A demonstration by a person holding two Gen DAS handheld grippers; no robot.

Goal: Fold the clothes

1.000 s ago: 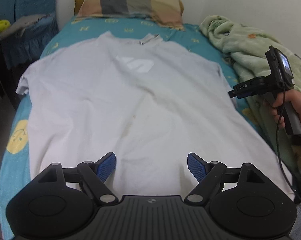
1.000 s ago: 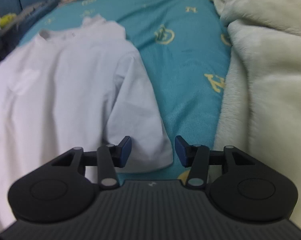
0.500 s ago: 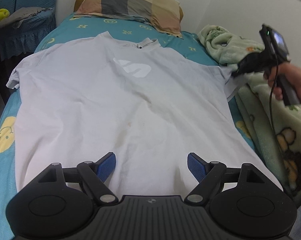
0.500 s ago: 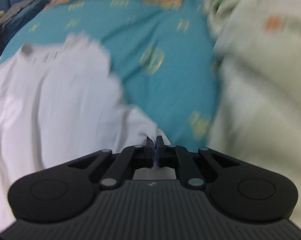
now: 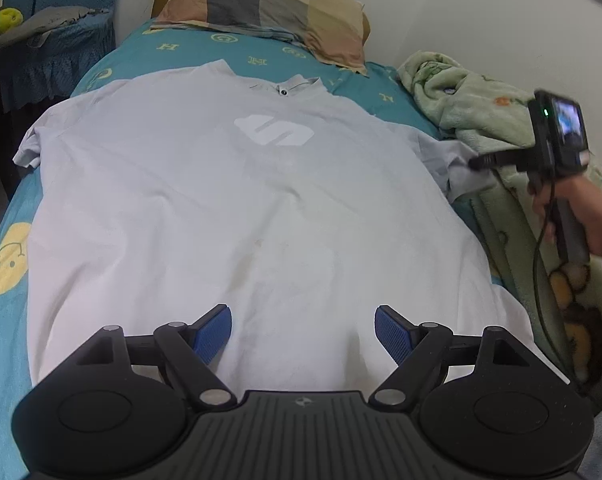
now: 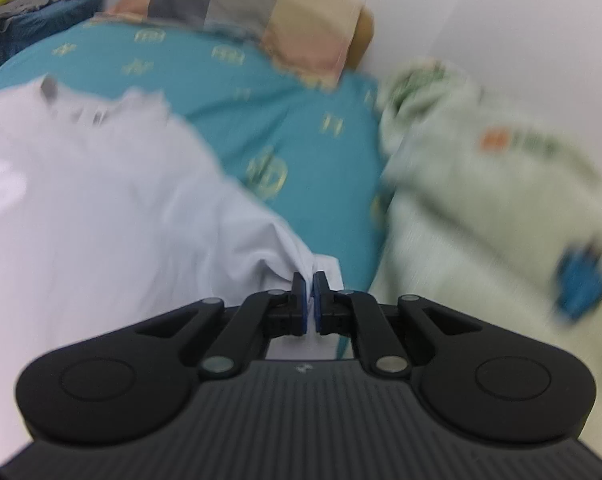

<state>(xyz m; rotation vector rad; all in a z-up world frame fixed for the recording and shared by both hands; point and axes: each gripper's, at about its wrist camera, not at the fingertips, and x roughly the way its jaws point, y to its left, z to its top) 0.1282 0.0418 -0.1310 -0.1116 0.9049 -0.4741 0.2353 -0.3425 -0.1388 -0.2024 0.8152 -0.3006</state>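
Where the white T-shirt point(image 5: 229, 200) lies flat: left tool point(image 5: 303, 328) wide open above its hem, right tool point(image 6: 309, 300) apparently clamped on its sleeve.

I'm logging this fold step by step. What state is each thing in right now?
T-shirt: spread flat on the bed, front up, not yet folded.
Sleeve: pinched and bunched.
Right gripper: shut on the sleeve.
Left gripper: open over the hem, holding nothing.
Blanket: crumpled beside the shirt.
Pillow: lying at the head of the bed.
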